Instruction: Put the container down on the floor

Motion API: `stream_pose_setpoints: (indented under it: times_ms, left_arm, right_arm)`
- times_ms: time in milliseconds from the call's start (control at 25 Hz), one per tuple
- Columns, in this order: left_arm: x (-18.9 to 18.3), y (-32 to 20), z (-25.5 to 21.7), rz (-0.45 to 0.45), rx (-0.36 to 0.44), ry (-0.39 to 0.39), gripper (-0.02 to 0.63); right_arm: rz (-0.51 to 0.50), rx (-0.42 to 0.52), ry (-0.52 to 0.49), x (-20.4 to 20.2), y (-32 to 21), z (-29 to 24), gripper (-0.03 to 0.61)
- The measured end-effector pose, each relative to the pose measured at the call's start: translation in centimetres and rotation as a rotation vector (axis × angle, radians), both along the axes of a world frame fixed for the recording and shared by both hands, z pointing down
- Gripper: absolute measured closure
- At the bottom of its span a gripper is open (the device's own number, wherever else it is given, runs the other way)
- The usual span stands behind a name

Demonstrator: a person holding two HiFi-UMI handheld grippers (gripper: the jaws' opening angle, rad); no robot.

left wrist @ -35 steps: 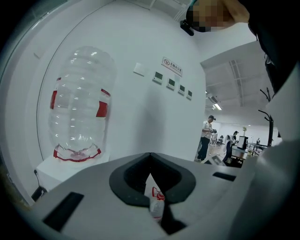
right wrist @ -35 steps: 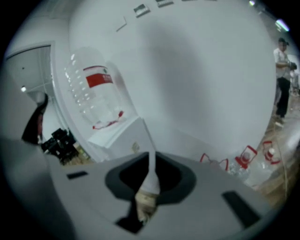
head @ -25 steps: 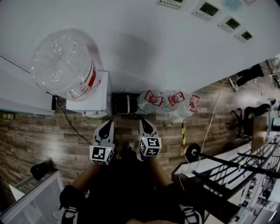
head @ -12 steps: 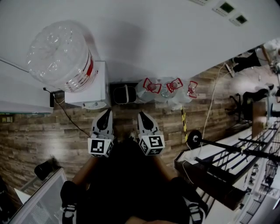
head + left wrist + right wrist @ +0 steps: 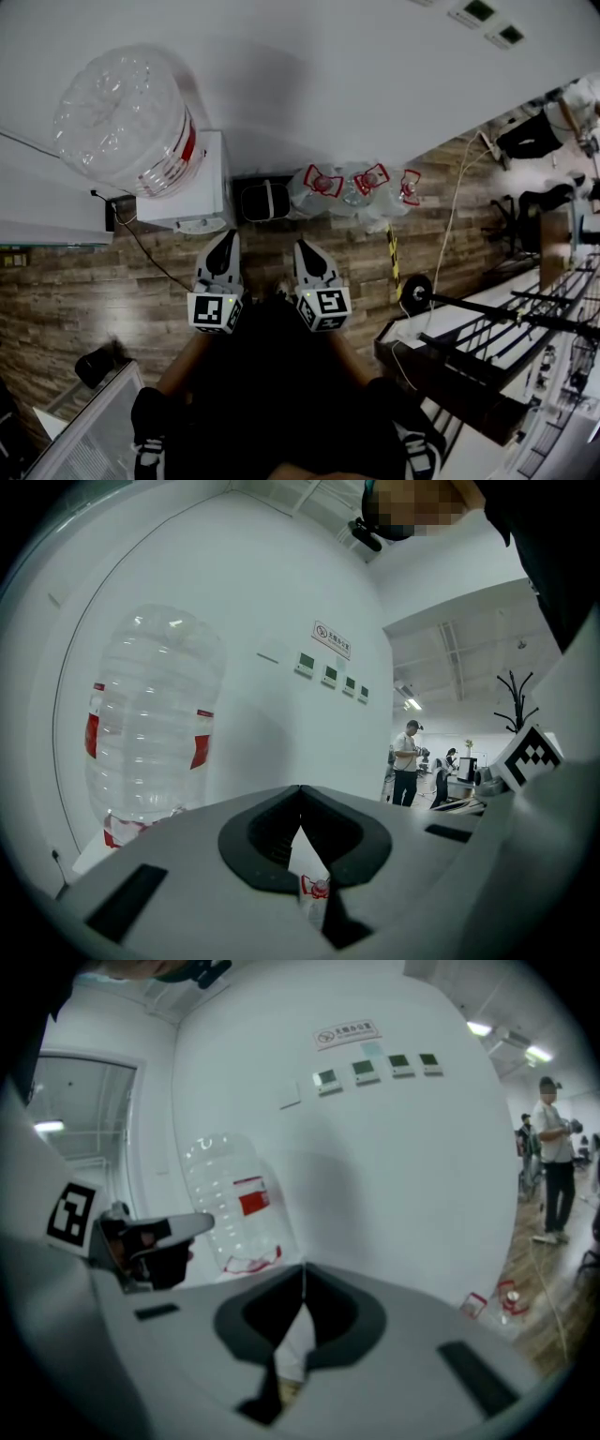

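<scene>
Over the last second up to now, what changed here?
The fingers of the right gripper have just closed the last bit, with nothing between them. The head view shifted slightly, so everything sits a little higher in frame. Unchanged: left gripper shut and empty, big bottle on the dispenser, jugs on the floor by the wall.

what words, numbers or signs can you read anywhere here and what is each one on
No text here reads clearly.
Wall sign: a round symbol and a line of characters, too small to read.
Wall panels: green screens, nothing legible.
Big bottle: red label, print blurred.
Floor bottles: red tags, too small to read.
Marker cubes: square patterns only, no words.
</scene>
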State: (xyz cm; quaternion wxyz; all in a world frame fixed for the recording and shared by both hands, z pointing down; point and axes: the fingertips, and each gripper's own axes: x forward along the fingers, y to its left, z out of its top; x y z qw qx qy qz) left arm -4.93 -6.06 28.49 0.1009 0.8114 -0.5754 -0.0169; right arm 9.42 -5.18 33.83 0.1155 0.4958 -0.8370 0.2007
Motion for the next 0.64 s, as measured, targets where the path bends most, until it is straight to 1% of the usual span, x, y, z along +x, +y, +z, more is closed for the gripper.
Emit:
stream_pose_setpoints:
  times_ms: [320,440,640]
  left_arm:
    - [0.1,0.4,0.2,0.01,0.003,-0.011,0.586]
    - [0.2,0.7,0.4,0.013,-0.008,-0.007,0.586]
    - [0.4,1.1,0.1,0.032,0.002,-0.002,0.586]
  right_arm:
    - [-0.003,-0.001,0.0,0.0,0.4,0.1,0.545]
    - [0.001,-0.003,0.001,0.0,0.6,0.2,0.545]
    - [0.008,-0.004,-0.001,-0.1,0.9,0.4,0.545]
